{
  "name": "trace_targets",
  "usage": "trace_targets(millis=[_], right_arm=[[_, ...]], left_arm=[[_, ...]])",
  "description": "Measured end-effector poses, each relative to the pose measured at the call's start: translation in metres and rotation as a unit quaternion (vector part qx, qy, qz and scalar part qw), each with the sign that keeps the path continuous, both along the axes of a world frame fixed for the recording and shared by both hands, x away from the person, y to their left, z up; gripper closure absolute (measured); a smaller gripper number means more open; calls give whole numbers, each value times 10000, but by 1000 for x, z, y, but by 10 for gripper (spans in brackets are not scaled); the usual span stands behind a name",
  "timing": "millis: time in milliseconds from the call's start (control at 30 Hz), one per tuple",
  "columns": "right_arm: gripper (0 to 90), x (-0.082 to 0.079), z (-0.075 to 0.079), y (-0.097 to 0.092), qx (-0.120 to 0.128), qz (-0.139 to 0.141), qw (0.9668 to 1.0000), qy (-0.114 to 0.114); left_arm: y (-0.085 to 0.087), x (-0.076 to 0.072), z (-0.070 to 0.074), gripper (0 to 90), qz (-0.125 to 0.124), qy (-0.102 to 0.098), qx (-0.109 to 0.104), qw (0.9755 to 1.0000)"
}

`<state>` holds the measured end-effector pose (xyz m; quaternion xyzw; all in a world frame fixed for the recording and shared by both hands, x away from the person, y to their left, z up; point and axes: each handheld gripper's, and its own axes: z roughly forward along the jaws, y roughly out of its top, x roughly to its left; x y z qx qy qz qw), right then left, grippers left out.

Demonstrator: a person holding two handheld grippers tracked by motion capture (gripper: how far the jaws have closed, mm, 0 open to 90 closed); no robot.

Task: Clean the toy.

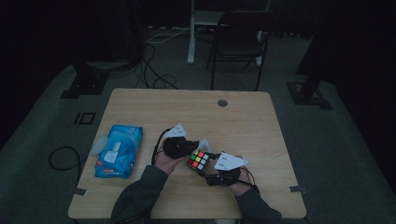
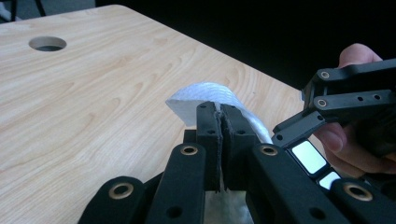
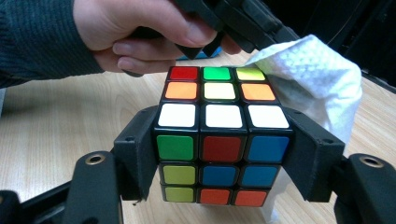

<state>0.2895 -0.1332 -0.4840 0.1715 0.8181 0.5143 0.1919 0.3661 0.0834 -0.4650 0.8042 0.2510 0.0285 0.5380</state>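
Holding item: puzzle cube (image 3: 219, 140), clamped between the fingers of the right gripper (image 3: 219, 154), one pad on each side face. Cube sits over the near-centre of the desk (image 1: 154, 100), just right of the left gripper (image 2: 219, 140); whether it touches the desk cannot be told.

Second item: white wipe (image 2: 210, 95), pinched in the left gripper, whose fingers are closed narrowly on a fold of it. The wipe drapes against the far side of the cube, touching it.

Around the cube: blue wipes pack (image 1: 119, 150) with a white flap, lying flat well to the left of the cube, near the desk's left edge. Round cable hole (image 1: 222, 102) beyond the cube, towards the far edge. Nothing stands between the cube and the pack except the left hand (image 1: 164, 163).

Surface: light wood-grain desk, rounded corners.

Room: dim, grey floor (image 1: 345, 140). Black folding chair (image 1: 238, 39) beyond the desk's far edge; black cables (image 1: 154, 70) looped on the floor left of the chair; dark stand feet on either side.
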Motion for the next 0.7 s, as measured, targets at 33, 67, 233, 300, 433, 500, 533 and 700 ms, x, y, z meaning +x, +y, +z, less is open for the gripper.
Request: trace_targets(millis=[33,67,233,300,433,500,533,700], right_arm=[[349,0,0,1,-26,14,10000,-22],[349,-1,0,1,-55,26,10000,-58],[349,-1,-2,3,-151,5,9998,-87],[349,-1,-2,3,-184,-6,9998,-96],[348,-1,-3,4,-219,-1,9997,-120],[348,-2,-3,5,-243,3,9996,-150],[349,-2,-3,5,-264,0,9995,-170],[349,-4,-4,7,-363,21,9991,-219]], left_arm=[[0,0,0,878,-28,9,6,10000],[-1,0,0,878,-55,16,16,10000],[-4,-2,0,878,-174,60,55,9998],[-3,-2,0,877,-221,88,66,9997],[-3,-1,2,877,-296,93,143,9994],[-2,0,2,877,-316,98,187,9993],[-2,1,2,877,-322,118,201,9992],[-3,4,1,877,-383,230,366,9983]])
